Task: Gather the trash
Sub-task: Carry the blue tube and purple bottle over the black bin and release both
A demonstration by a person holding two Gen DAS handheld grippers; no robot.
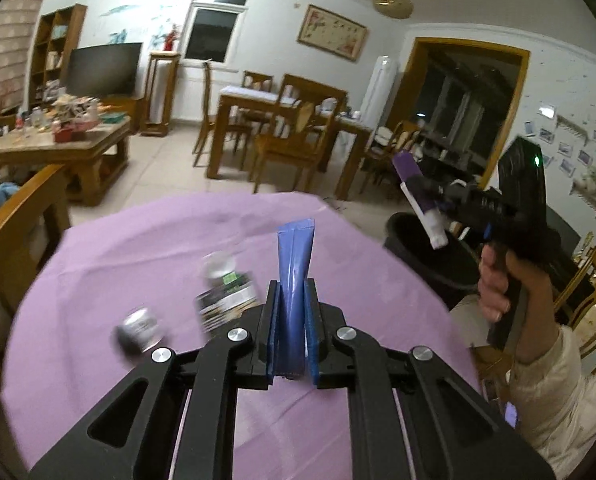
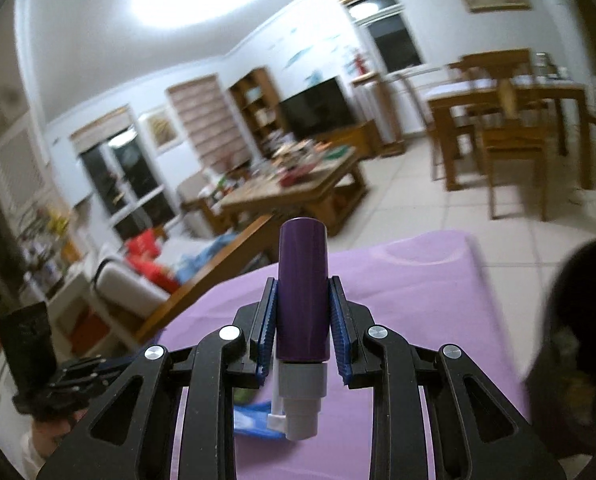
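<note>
In the left wrist view my left gripper (image 1: pixel 294 292) is shut on a blue squeeze tube (image 1: pixel 296 252) that stands up between the pads above the purple-clothed table (image 1: pixel 138 248). To the right, a hand (image 1: pixel 497 280) holds my right gripper (image 1: pixel 427 196), which is shut on a purple and white pump bottle (image 1: pixel 407 168) tilted above a black trash bin (image 1: pixel 429 256). The right wrist view shows the right gripper (image 2: pixel 303 282) clamped on the purple bottle (image 2: pixel 302 264), grey pump end toward the camera. There the bin (image 2: pixel 573 340) is at the right edge.
A blurred plastic bottle (image 1: pixel 226 288) and a small silver can (image 1: pixel 140 330) lie on the cloth left of my left gripper. A wooden chair arm (image 1: pixel 22 216) stands at the table's left. A dining table with chairs (image 1: pixel 282 128) and a cluttered coffee table (image 1: pixel 58 140) stand beyond.
</note>
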